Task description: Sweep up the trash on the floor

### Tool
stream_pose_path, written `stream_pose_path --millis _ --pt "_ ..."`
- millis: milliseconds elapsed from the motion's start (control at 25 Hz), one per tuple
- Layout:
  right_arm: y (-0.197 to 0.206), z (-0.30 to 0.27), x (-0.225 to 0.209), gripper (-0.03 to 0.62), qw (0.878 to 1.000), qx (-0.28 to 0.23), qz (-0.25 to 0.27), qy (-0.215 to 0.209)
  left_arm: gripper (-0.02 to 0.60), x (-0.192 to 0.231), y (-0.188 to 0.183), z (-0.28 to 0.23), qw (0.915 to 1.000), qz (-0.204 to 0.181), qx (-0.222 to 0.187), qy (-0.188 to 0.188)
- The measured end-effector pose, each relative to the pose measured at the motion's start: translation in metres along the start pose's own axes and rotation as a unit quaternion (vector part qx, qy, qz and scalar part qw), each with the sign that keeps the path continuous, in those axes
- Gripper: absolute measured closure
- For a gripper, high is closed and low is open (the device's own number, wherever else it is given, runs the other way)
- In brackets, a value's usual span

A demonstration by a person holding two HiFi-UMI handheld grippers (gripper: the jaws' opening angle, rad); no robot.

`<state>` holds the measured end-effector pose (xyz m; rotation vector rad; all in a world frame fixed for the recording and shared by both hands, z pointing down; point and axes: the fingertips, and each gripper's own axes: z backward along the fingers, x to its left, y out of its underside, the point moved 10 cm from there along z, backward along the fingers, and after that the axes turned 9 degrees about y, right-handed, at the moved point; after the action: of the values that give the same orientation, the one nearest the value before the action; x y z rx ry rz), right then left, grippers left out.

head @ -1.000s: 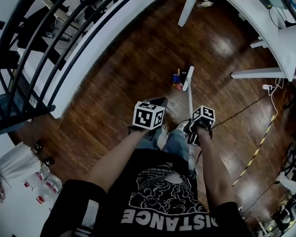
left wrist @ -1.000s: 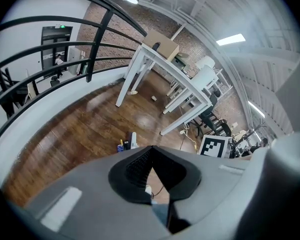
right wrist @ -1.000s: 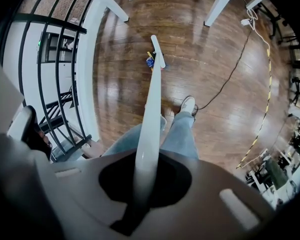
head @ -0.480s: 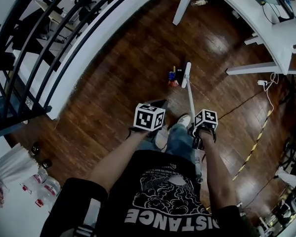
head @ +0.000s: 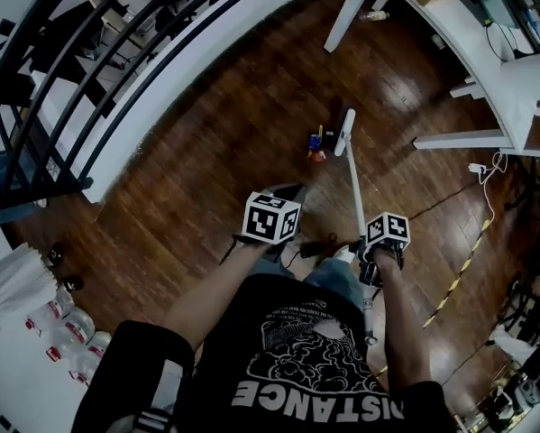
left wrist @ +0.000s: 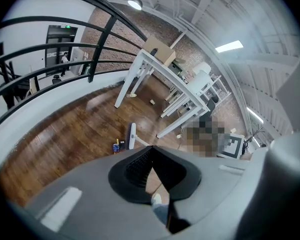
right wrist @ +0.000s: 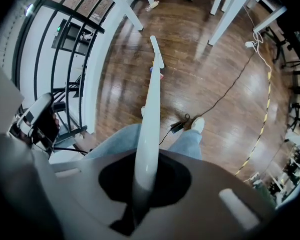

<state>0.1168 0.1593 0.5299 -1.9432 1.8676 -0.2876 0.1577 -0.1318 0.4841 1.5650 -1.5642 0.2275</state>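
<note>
**A:** Where's the trash (head: 316, 146)?

**B:** It's a small heap of coloured bits (blue, yellow and red, too small to name) on the dark wooden floor (head: 206, 161). It lies ahead of the person's feet, well out from the curved black railing (head: 89, 70).

**A:** And the broom (head: 344, 132)?

**B:** Its white head sits on the floor just to the right of the heap. I can't tell whether the two touch. The long white handle slopes back from the head to the right tongs (head: 374, 253).

**A:** So those tongs are gripping it?

**B:** Yes. In the right gripper view the handle runs straight between the jaws, and they are closed against it on both sides.

**A:** What about the left tongs (left wrist: 152, 153)?

**B:** Their jaws meet at the tips with nothing between them. They hang over the floor to the left of the handle, nearer the person than the heap.

**A:** Anything else around?

**B:** A white table (head: 486, 43) stands at the far right on slanted legs. A thin black cable (head: 432, 207) crosses the boards from near the person's white shoe (right wrist: 198, 124) towards the table.
</note>
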Motion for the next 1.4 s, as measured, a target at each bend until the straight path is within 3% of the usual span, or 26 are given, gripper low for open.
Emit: stream_pose_path --millis 360,720,1040,1400 --pt "0.040 0.002 -0.068 0.594 0.997 -0.037 0.068 -0.031 0.575 -0.064 0.054 -0.013 0.9986 0.009 -0.030 -0.042" --pt "0.088 0.000 -0.159 0.594 0.987 -0.086 0.123 -0.052 0.575 -0.178 0.115 -0.051 0.9957 -0.029 -0.069 -0.055" --pt "0.137 0.024 -0.215 0.594 0.969 -0.158 0.183 -0.052 0.575 -0.271 0.164 -0.067 0.9905 -0.059 -0.103 -0.069" --pt "0.178 0.046 -0.246 0.594 0.949 -0.221 0.225 -0.031 0.575 -0.336 0.195 -0.070 0.9826 -0.092 -0.134 -0.091"
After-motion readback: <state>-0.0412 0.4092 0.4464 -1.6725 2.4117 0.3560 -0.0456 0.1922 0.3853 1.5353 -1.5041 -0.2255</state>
